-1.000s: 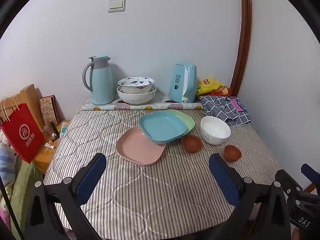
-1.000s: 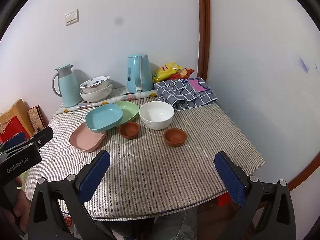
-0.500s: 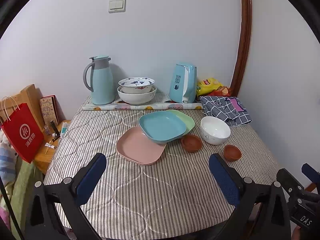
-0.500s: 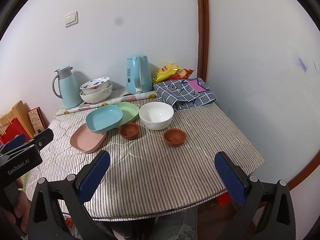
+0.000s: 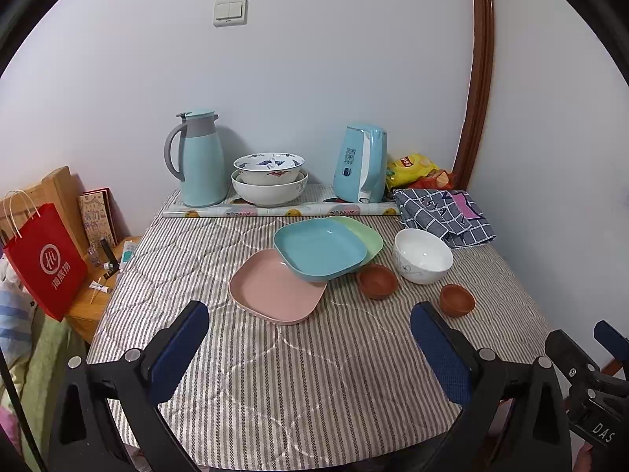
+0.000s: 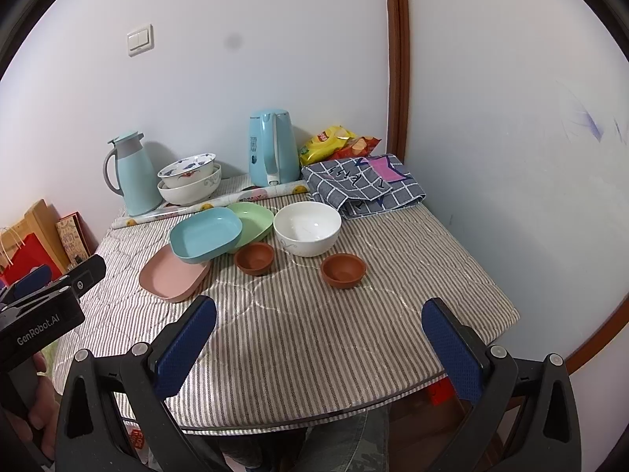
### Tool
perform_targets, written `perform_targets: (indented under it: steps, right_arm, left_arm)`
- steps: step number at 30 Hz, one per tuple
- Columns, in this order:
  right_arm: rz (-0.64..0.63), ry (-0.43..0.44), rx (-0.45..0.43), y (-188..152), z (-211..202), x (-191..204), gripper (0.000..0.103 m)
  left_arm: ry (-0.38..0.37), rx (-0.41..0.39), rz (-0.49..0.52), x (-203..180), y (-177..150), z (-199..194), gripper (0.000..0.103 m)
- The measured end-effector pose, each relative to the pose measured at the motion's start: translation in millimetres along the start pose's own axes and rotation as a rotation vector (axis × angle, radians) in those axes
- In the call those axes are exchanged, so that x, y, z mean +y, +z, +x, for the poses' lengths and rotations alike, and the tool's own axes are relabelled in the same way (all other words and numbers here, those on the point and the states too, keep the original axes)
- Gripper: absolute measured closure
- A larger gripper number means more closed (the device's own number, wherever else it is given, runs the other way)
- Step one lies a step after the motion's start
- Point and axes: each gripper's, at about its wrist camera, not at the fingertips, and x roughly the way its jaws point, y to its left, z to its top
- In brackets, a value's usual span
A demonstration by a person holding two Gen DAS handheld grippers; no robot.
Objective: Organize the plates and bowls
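On the striped tablecloth point(image 5: 314, 373) lie a pink plate point(image 5: 271, 291), a blue plate point(image 5: 318, 249) overlapping it and a green plate point(image 5: 363, 232) under the blue one. A white bowl point(image 5: 422, 253) and two small brown bowls point(image 5: 377, 281) point(image 5: 456, 299) stand to the right. My left gripper point(image 5: 310, 338) is open and empty above the table's near edge. My right gripper point(image 6: 318, 334) is open and empty near the front edge; the plates point(image 6: 204, 234), the white bowl point(image 6: 306, 228) and the brown bowls point(image 6: 254, 257) point(image 6: 343, 269) lie beyond it.
At the back stand a blue thermos jug point(image 5: 198, 159), two stacked patterned bowls point(image 5: 269, 177), a blue kettle point(image 5: 359, 163), a snack bag point(image 5: 412, 165), a rolled mat point(image 5: 275, 209) and a folded checked cloth point(image 5: 444, 212). A red bag point(image 5: 43, 263) stands left of the table. Walls close the back and right.
Both views have drifted very slightly; nothing on the table has moved and both grippers remain open.
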Motion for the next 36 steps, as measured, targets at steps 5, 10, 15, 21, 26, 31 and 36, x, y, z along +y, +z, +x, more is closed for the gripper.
perform_targets:
  steps: [5, 10, 15, 21, 26, 31, 36]
  right_arm:
    - [0.000, 0.001, -0.001, -0.4, 0.4, -0.7, 0.000]
    - [0.000, 0.002, -0.001, -0.4, 0.5, -0.2, 0.000]
    - [0.000, 0.002, -0.001, -0.2, 0.9, 0.1, 0.000]
    - [0.000, 0.000, -0.002, -0.7, 0.1, 0.3, 0.000]
    - [0.002, -0.002, -0.002, -0.9, -0.6, 0.4, 0.000]
    - [0.002, -0.002, -0.003, -1.7, -0.9, 0.4, 0.000]
    - [0.004, -0.002, -0.002, -2.2, -1.2, -0.5, 0.000]
  left_arm:
    - [0.003, -0.001, 0.001, -0.9, -0.8, 0.2, 0.000]
    - [0.004, -0.003, 0.002, -0.6, -1.5, -0.8, 0.000]
    - [0.004, -0.003, 0.004, 0.1, -2.2, -1.0, 0.000]
    - [0.004, -0.002, 0.006, -0.2, -2.3, -1.4, 0.000]
    - [0.004, -0.004, 0.006, 0.3, -2.4, -1.6, 0.000]
    - [0.005, -0.005, 0.006, -0.3, -3.2, -1.5, 0.000]
    - [0.007, -0.005, 0.008, -0.3, -3.0, -1.3, 0.000]
